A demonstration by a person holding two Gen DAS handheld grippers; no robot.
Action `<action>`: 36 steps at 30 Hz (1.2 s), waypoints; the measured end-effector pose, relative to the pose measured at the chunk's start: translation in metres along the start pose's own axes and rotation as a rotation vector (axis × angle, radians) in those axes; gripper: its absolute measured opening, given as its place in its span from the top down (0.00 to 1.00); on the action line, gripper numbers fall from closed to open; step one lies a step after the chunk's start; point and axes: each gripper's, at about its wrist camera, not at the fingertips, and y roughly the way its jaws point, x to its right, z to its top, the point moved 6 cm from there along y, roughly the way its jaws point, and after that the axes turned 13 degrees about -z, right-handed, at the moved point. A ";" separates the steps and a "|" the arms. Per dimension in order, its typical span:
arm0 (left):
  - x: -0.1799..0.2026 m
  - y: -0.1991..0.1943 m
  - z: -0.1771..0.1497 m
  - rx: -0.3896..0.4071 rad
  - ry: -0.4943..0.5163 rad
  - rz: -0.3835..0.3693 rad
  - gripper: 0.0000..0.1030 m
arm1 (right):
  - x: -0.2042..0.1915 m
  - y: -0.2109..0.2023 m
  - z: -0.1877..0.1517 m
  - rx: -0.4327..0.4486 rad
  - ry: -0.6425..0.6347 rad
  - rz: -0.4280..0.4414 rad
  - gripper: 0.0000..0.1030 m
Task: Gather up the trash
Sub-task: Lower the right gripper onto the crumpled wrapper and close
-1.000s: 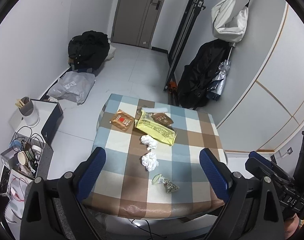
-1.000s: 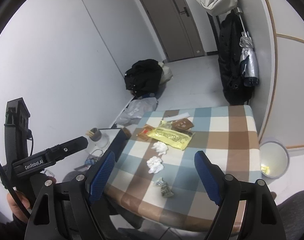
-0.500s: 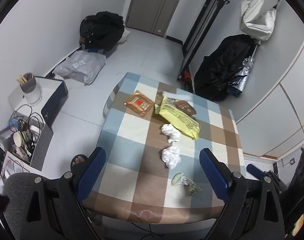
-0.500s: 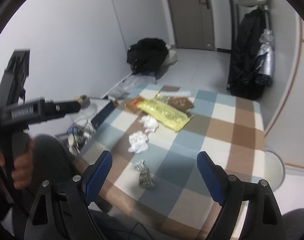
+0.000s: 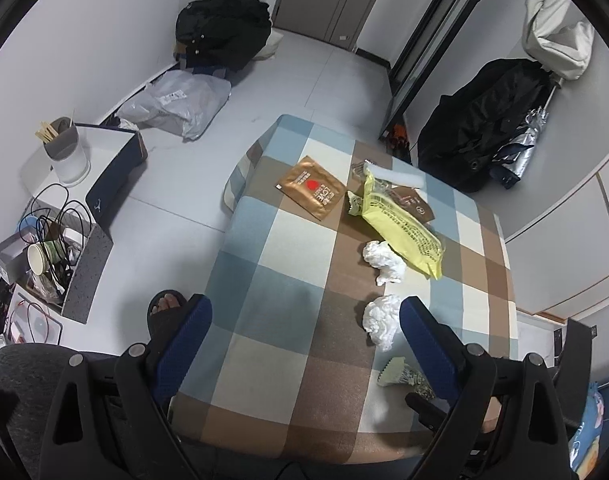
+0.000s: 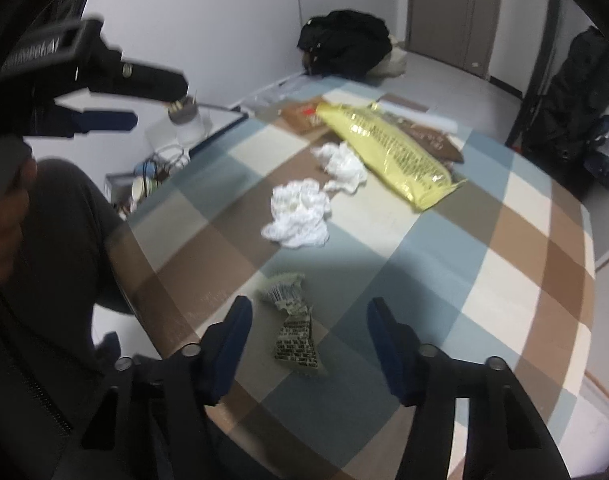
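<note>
Two risks: right gripper, closing with nothing pinched yet around small crumpled printed wrapper near table's near edge, could nudge it off; left gripper wide, empty.

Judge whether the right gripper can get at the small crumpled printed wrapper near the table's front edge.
Probably yes: the right gripper, its jaws closing, already frames the printed wrapper without pressing it, and nothing lies between them.
</note>
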 end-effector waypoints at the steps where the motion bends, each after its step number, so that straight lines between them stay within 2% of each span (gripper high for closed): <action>1: 0.000 0.002 0.001 -0.005 0.001 0.000 0.10 | -0.001 0.002 -0.001 -0.007 -0.004 0.007 0.54; 7: 0.002 0.009 0.005 -0.034 0.027 0.005 0.10 | -0.005 0.009 -0.007 -0.027 -0.027 0.032 0.80; 14: 0.005 0.019 0.006 -0.070 0.057 0.004 0.10 | -0.005 0.009 -0.008 -0.020 -0.030 0.045 0.83; 18: 0.004 0.022 0.009 -0.090 0.065 -0.001 0.10 | 0.001 0.008 -0.010 -0.022 0.001 0.058 0.83; 27: 0.005 0.041 0.011 -0.159 0.136 0.041 0.10 | 0.026 -0.006 -0.007 0.013 0.091 0.067 0.83; 31: 0.017 0.054 0.005 -0.209 0.177 -0.016 0.10 | 0.038 -0.018 -0.005 0.037 0.130 0.055 0.83; 36: 0.035 0.070 -0.005 -0.274 0.305 -0.058 0.10 | 0.056 -0.031 -0.006 0.055 0.186 0.049 0.83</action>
